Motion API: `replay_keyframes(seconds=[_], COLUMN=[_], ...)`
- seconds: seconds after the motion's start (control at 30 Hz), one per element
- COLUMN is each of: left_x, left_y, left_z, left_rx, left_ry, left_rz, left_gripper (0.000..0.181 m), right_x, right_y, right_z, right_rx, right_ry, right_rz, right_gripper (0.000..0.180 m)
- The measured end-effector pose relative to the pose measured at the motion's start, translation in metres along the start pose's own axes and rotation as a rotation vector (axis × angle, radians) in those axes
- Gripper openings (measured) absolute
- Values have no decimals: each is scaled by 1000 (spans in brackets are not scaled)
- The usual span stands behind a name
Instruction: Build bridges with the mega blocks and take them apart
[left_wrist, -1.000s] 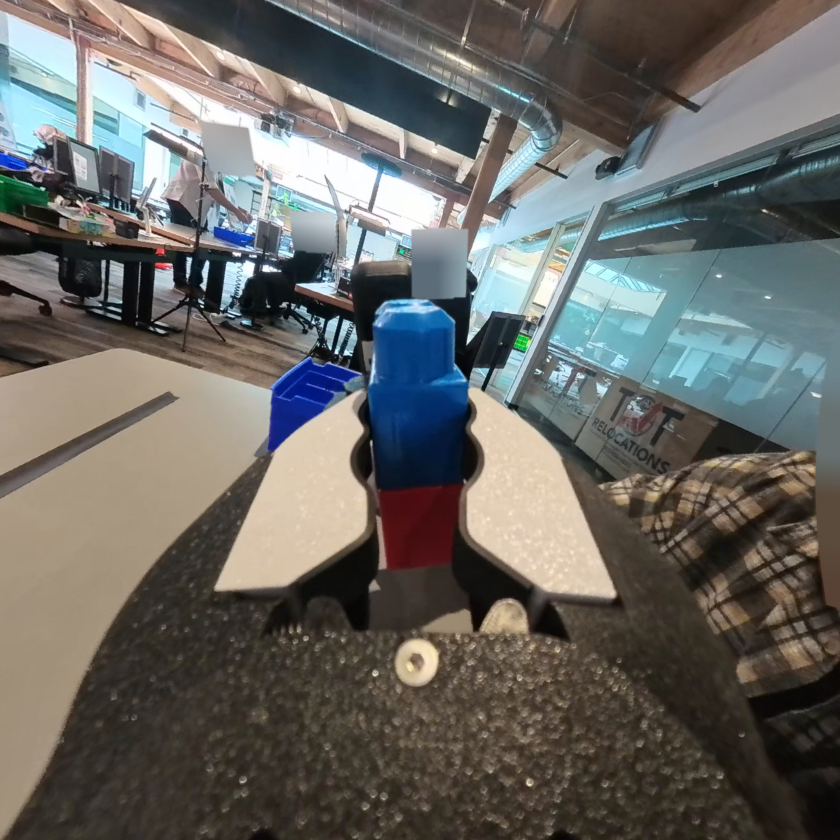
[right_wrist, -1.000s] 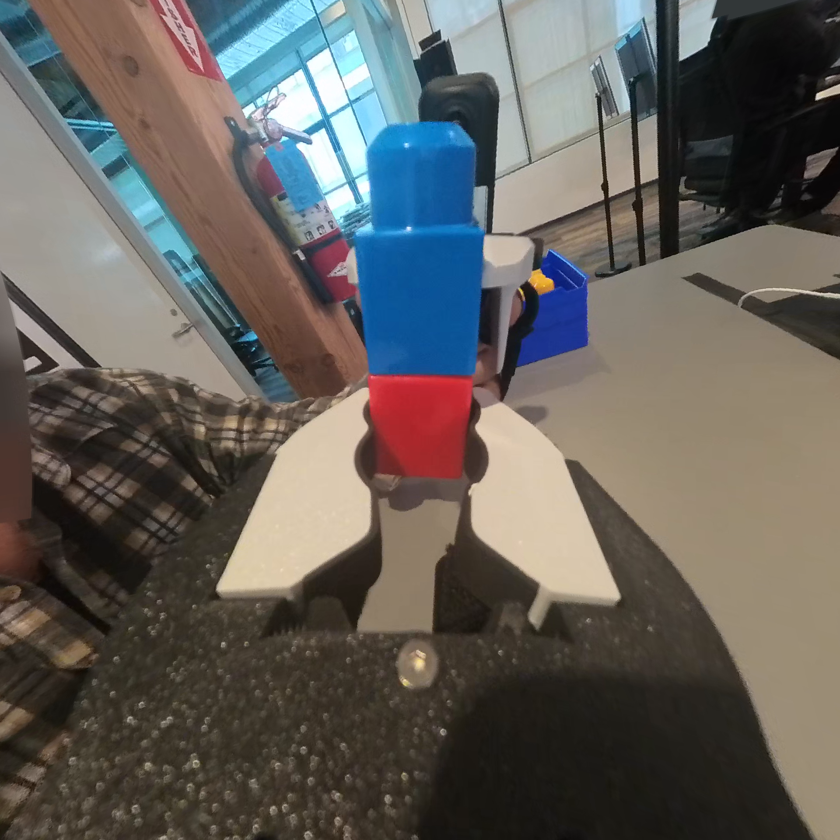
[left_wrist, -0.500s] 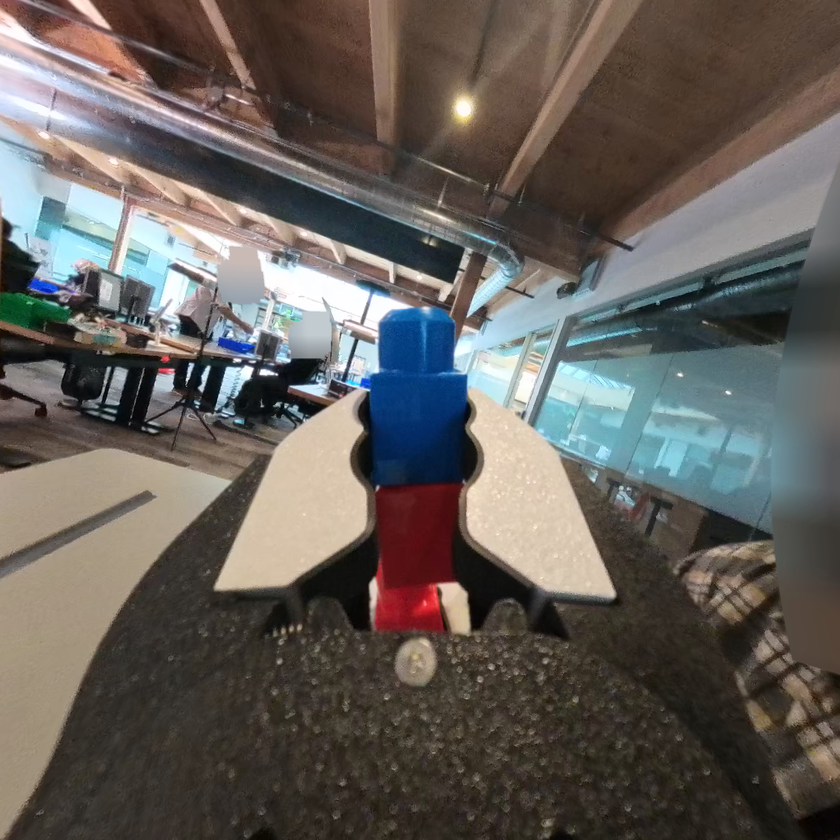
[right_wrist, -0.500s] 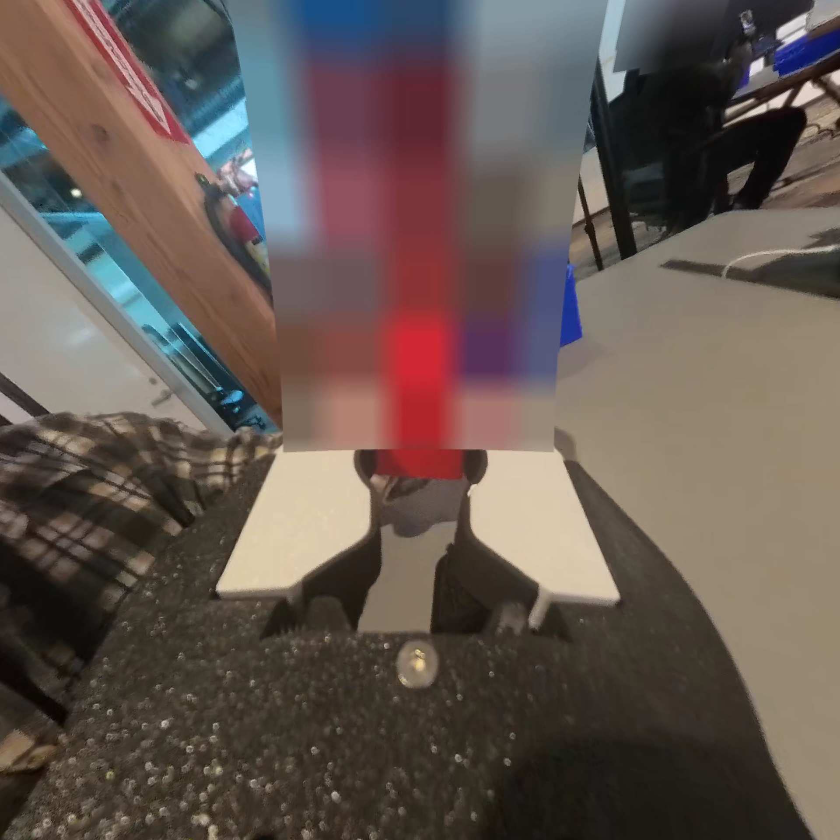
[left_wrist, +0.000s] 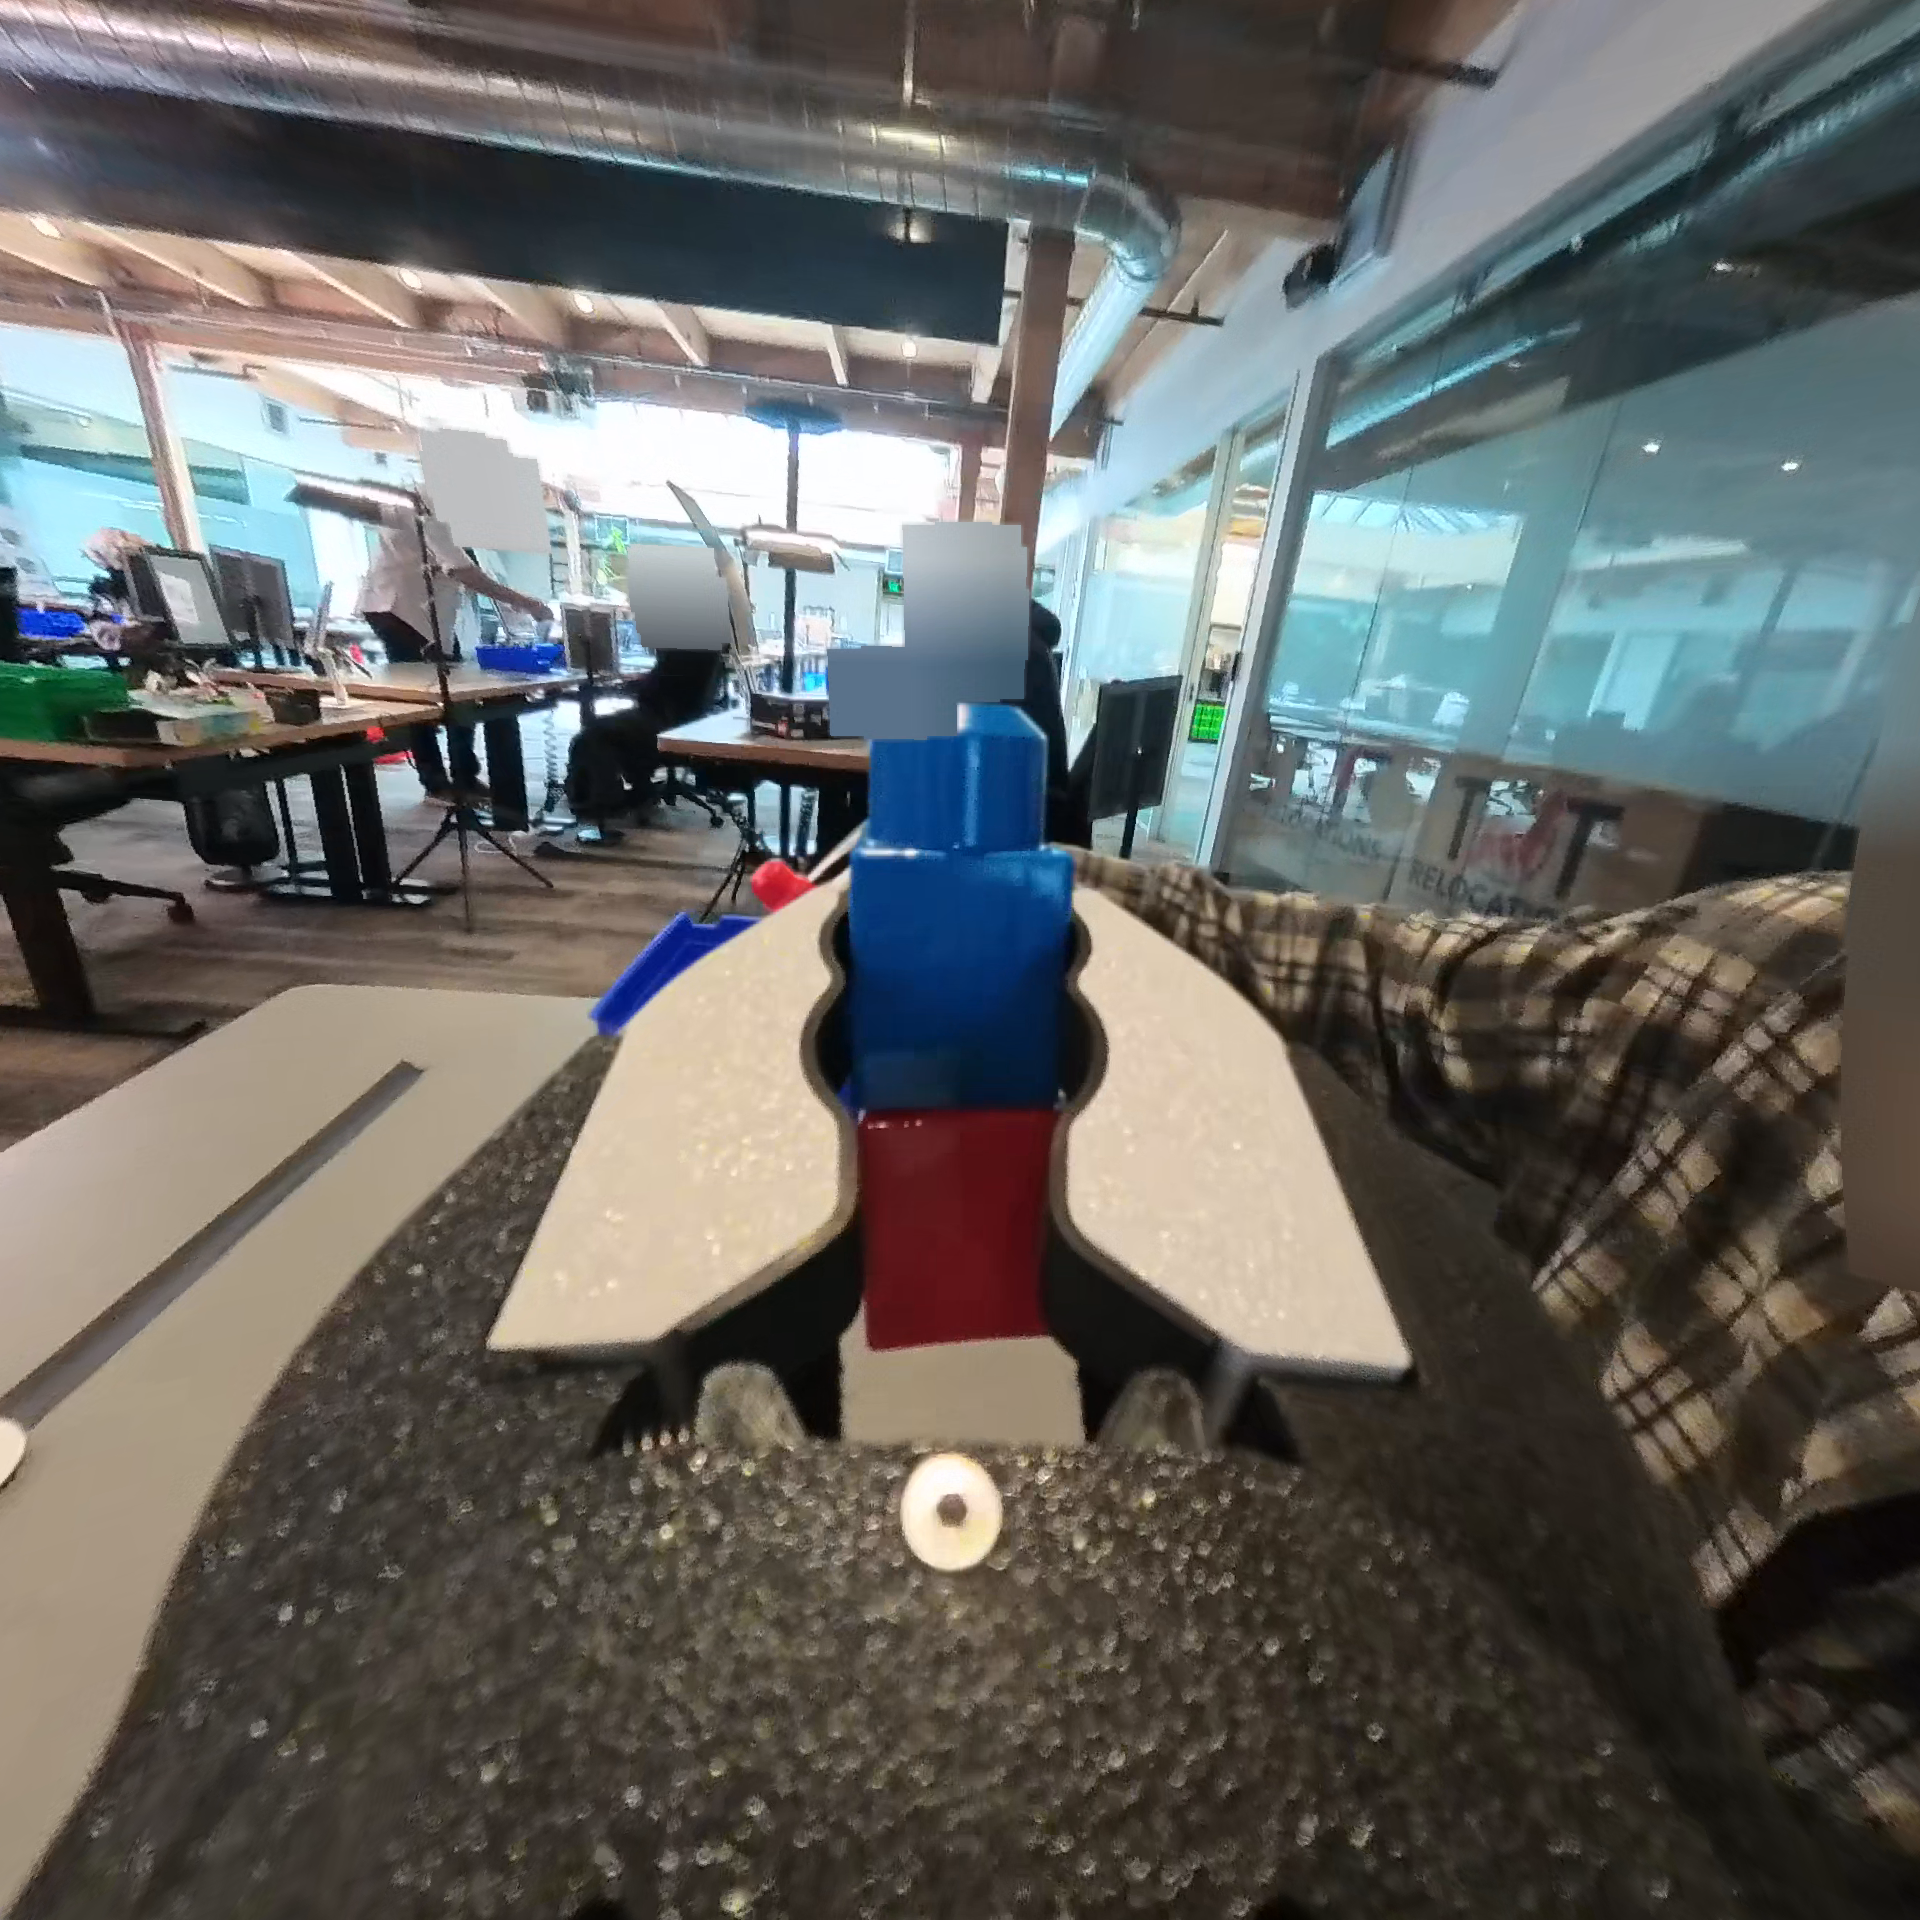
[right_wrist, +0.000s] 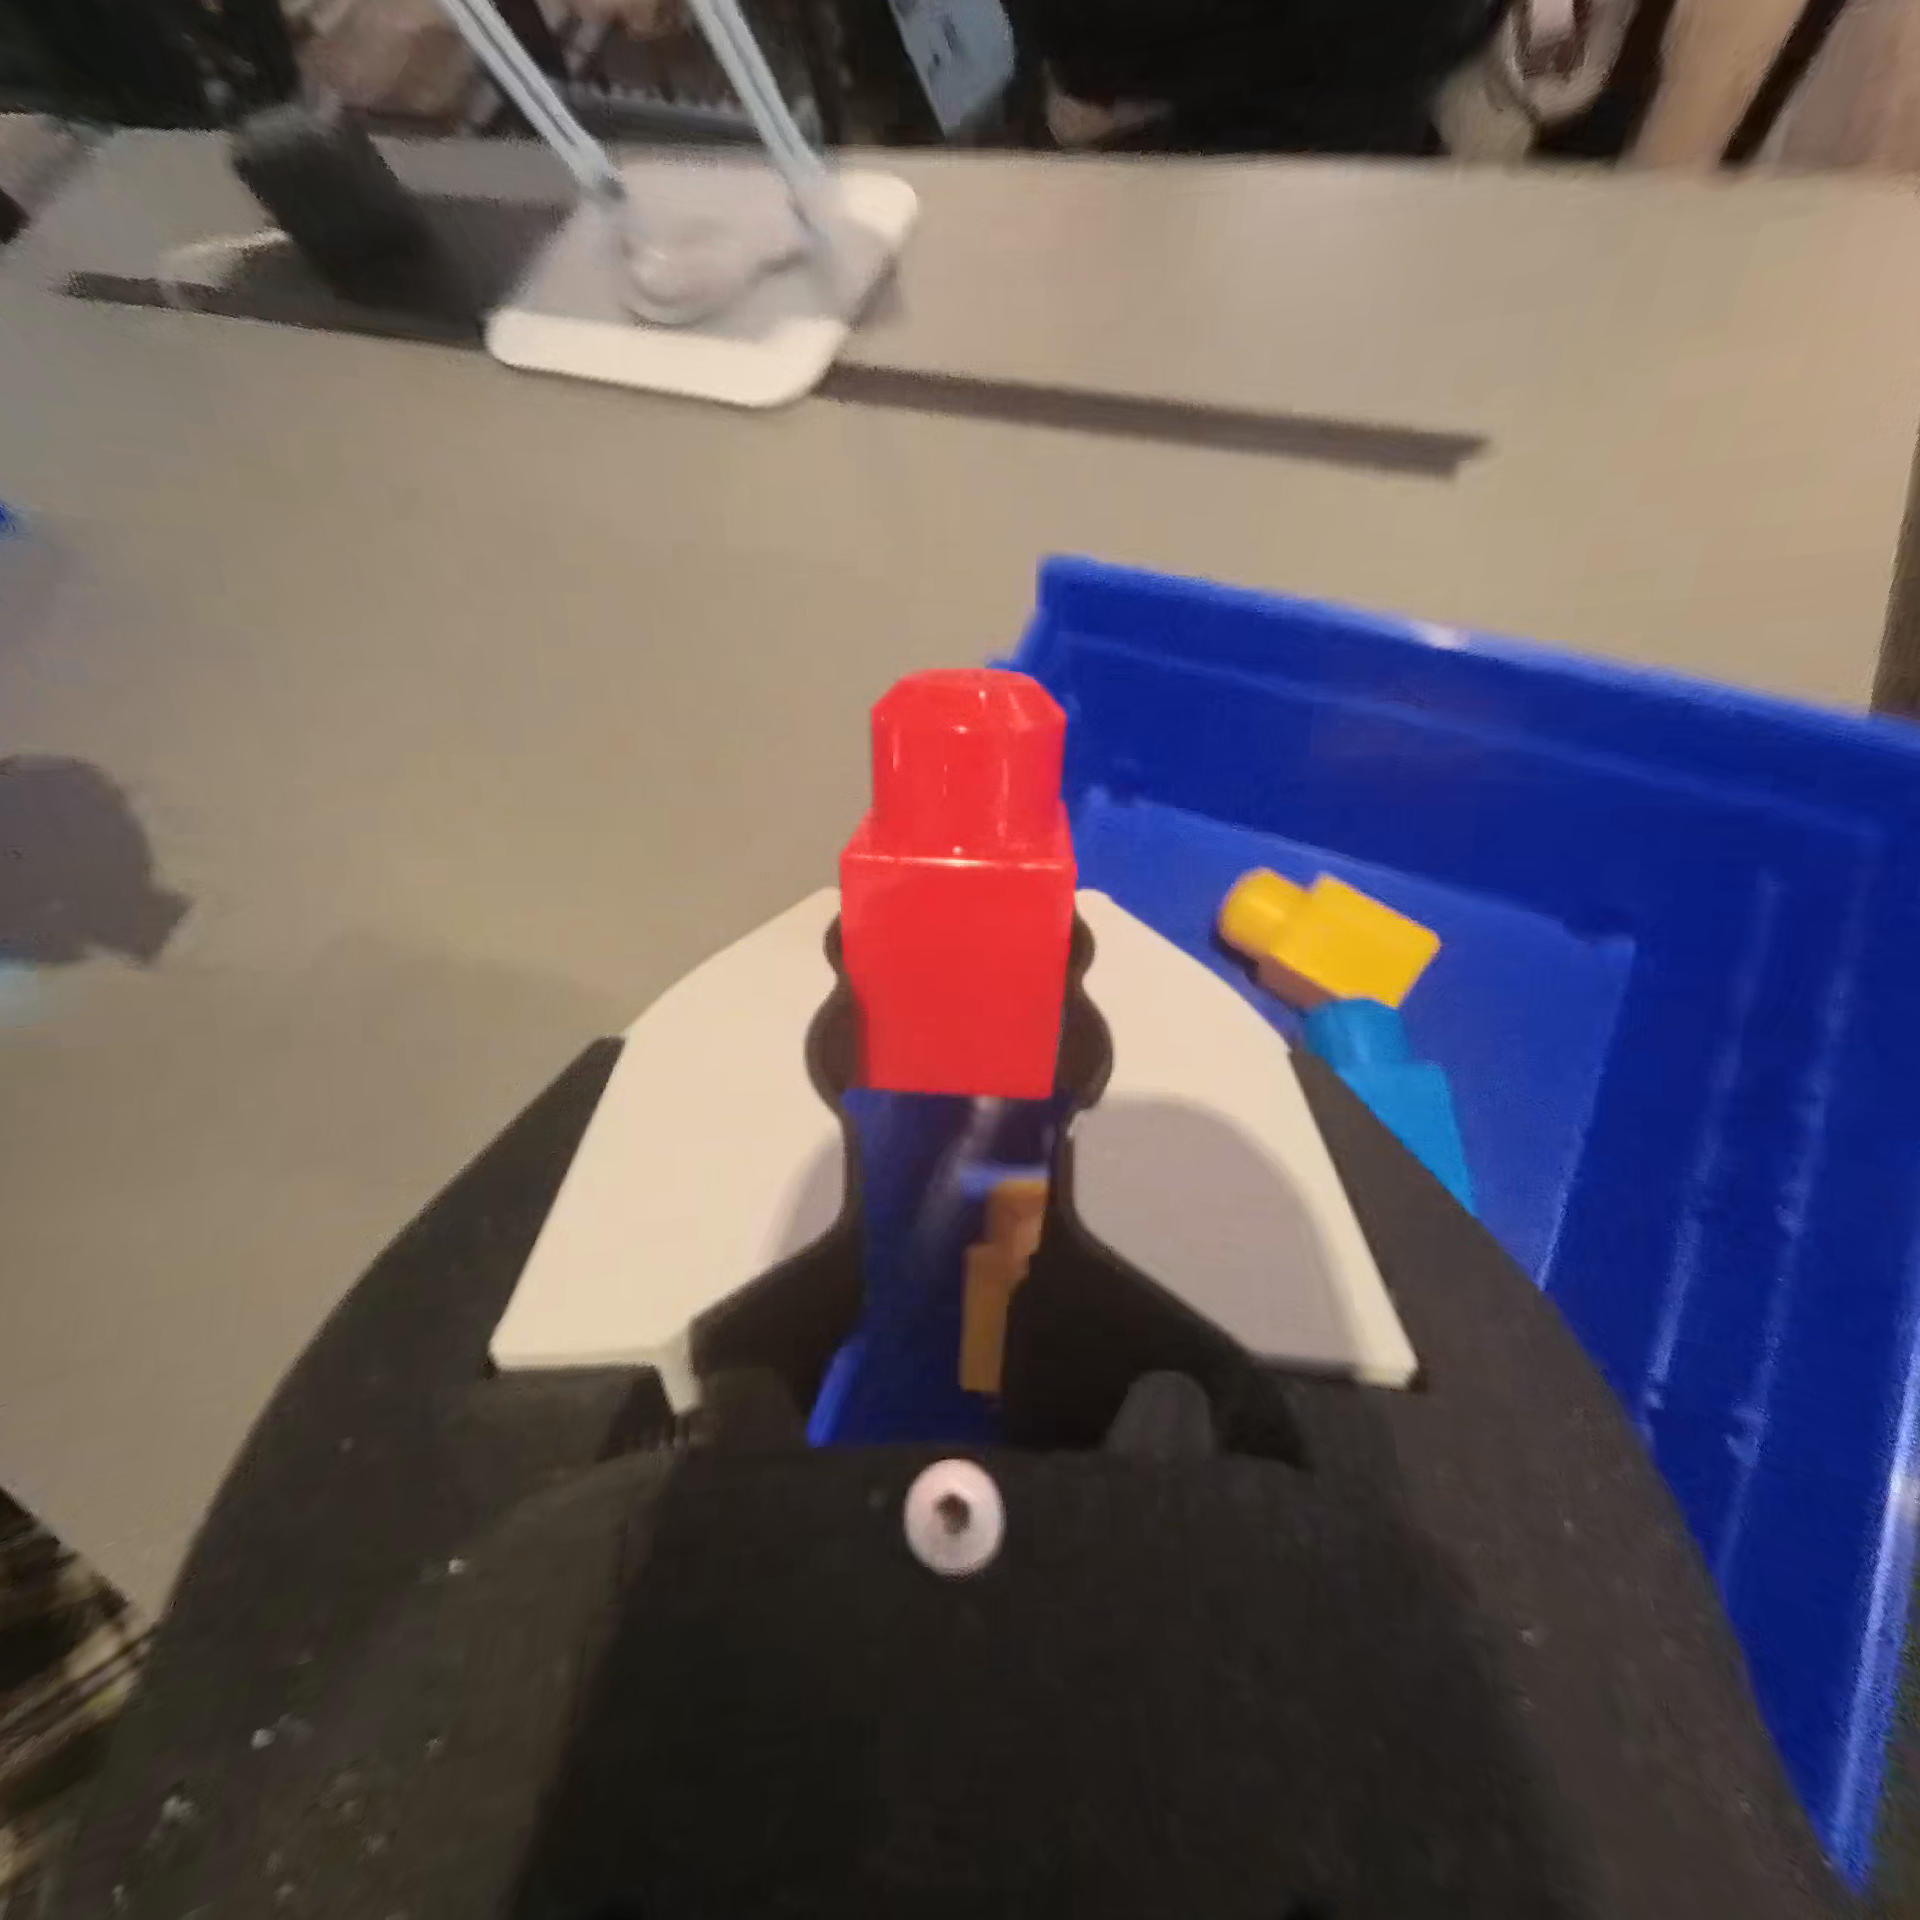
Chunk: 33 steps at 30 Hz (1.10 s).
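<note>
Clamping a blue block (left_wrist: 961, 977), the left hand-held gripper (left_wrist: 958, 1039) has its jaws closed on the block's sides, with a dark red block (left_wrist: 951, 1226) joined beneath it, raised above the grey counter (left_wrist: 208, 1122). The right hand-held gripper (right_wrist: 956, 997) is closed around a single red block (right_wrist: 956, 935), stud pointing away, held over the near left corner of a blue bin (right_wrist: 1714, 935). Inside the bin lie a yellow block (right_wrist: 1330, 935) and a light blue block (right_wrist: 1392, 1091), touching.
</note>
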<state>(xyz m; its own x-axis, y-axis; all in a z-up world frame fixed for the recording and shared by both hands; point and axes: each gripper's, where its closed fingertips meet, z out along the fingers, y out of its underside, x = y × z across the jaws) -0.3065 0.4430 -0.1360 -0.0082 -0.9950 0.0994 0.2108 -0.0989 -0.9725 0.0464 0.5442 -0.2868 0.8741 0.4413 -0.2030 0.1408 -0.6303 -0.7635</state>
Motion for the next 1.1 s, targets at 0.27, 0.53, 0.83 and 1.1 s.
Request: replay_keyframes(seconds=[0.27,0.53,0.83,1.1], left_x=[-11,-25,-26,-28], left_y=[17,28,33,40], left_z=[2,3,6,11], left_rx=[-30,0,20,14], left_ry=[-8,7,24,37], left_rz=[-73,-148,-172,-195], left_gripper=[37,37,37,37], right_x=[38,-164,-330,-349], right_y=[25,-86,-97,-101], right_z=[13,-26,14,33], right_rx=[-10,527,553,546], right_ry=[47,-535,-1045,-1122], right_rz=[35,-110,-135,-161], right_gripper=[59,73,61,46])
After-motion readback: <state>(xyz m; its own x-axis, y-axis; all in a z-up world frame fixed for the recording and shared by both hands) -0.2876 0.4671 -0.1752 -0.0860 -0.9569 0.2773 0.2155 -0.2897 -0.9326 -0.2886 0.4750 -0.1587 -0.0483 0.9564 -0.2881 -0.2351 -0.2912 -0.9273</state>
